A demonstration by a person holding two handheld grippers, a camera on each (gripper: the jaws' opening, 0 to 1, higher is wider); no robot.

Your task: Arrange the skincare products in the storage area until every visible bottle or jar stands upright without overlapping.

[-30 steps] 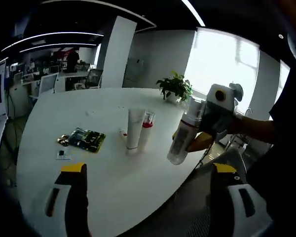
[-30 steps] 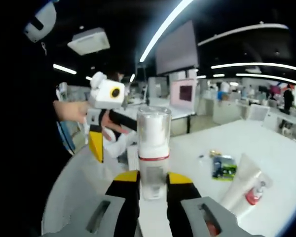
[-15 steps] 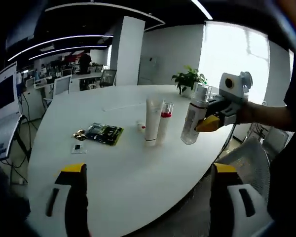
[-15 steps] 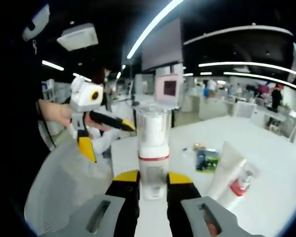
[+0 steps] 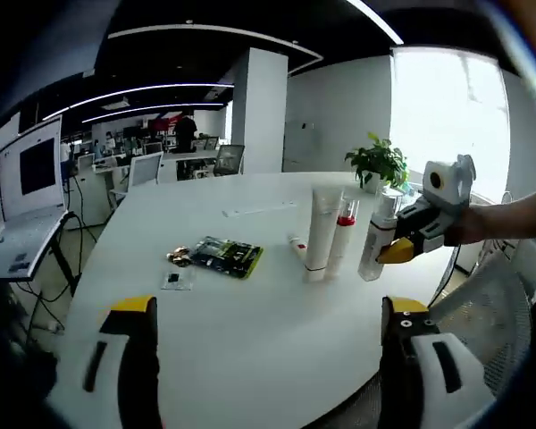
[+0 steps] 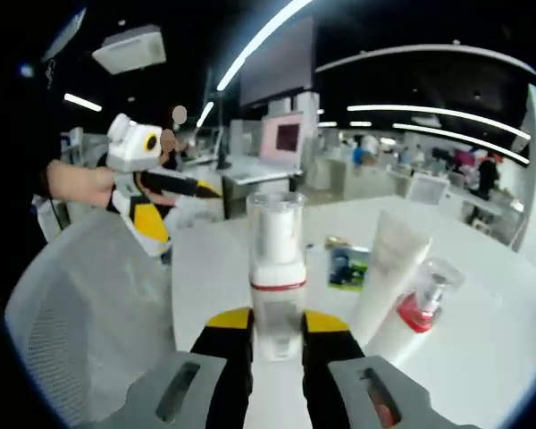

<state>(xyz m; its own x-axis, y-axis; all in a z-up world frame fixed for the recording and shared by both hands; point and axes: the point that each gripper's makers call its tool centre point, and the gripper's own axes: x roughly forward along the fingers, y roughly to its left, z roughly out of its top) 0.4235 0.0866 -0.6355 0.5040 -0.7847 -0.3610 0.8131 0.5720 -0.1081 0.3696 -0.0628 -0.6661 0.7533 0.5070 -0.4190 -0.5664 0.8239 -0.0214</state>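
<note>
On the smooth white round tabletop (image 5: pixel 250 304), your left tongs (image 5: pixel 268 357) stand spread and empty. Left to right lie a flat green printed packet (image 5: pixel 225 256), a tall white plastic tube (image 5: pixel 322 232) standing upright, and a clear red-collared bottle (image 5: pixel 343 234) touching it. Your right tongs (image 6: pixel 276 332) pinch a cylindrical clear-capped white pump bottle (image 6: pixel 276 273) upright, just beside them.

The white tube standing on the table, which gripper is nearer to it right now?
Right. The right gripper, shut on the clear bottle, sits just beside the white tube. The left gripper hangs open, well back over the table's near edge.
</note>
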